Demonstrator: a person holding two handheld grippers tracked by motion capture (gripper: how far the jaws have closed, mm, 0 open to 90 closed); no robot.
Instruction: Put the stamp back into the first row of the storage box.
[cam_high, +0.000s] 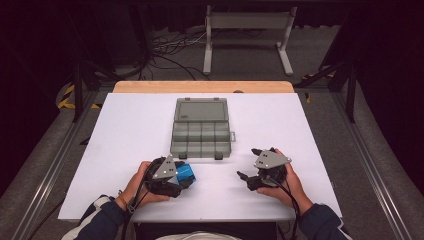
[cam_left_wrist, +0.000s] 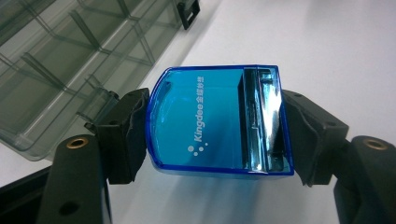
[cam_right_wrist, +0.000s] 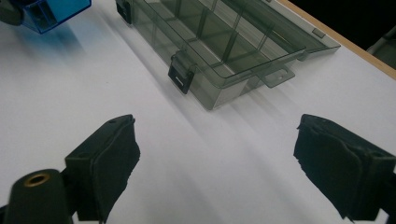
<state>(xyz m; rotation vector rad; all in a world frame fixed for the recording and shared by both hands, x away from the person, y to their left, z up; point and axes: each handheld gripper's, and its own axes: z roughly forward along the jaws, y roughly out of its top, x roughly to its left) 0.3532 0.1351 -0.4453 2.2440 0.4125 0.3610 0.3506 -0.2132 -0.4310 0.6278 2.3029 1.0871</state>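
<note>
Two tongs: L gripper (cam_left_wrist: 219, 128) clamps blue box (cam_left_wrist: 219, 123) across its long axis, just off the table; R gripper (cam_right_wrist: 217, 170) gapes w/ nothing between. Grey organizer (cam_high: 201, 131), lid open, sits at approx 1 o'clock from blue box, so L hand's nearer.

Blue clear box (cam_left_wrist: 219, 123), white lettering; smoky grey organizer (cam_high: 201, 128); black tongs.

I see my black left gripper (cam_high: 186, 176) and right gripper (cam_high: 248, 162) with grey triangular plates, brass-ringed screw holes, black cables, dark blue sleeves.
</note>
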